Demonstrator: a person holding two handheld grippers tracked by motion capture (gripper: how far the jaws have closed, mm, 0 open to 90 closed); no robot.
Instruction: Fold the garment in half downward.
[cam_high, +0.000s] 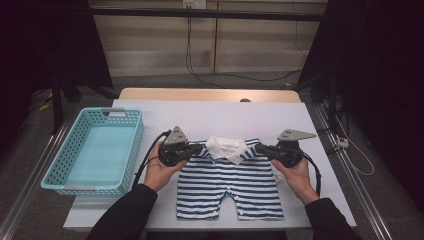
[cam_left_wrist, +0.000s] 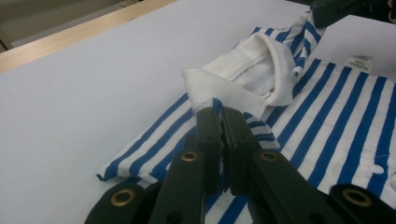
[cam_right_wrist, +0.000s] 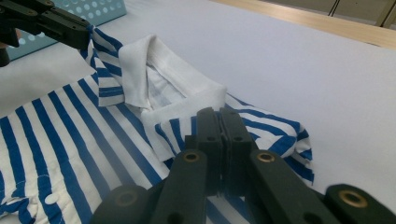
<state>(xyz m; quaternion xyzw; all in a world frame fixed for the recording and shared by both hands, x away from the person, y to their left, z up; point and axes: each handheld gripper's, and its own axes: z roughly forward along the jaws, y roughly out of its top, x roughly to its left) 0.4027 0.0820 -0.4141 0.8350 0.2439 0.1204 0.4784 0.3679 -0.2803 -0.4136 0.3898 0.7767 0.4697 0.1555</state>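
A small blue-and-white striped romper (cam_high: 227, 182) with a white collar (cam_high: 227, 147) lies flat on the white table, legs toward the person. My left gripper (cam_high: 199, 148) is shut on the romper's left shoulder, beside the collar. In the left gripper view the jaws (cam_left_wrist: 221, 116) pinch the striped cloth (cam_left_wrist: 154, 140) just below the white collar (cam_left_wrist: 243, 79). My right gripper (cam_high: 259, 148) is shut on the right shoulder. In the right gripper view its jaws (cam_right_wrist: 219, 116) clamp the striped fabric (cam_right_wrist: 271, 135) under the collar (cam_right_wrist: 182, 93), and the left gripper (cam_right_wrist: 79, 35) shows at the top left.
A light blue plastic basket (cam_high: 65, 172) stands on the left part of the table, its inside bare. The white table cover (cam_high: 210, 115) stretches behind the romper up to a wooden edge (cam_high: 210, 94). Cables trail on the floor beyond.
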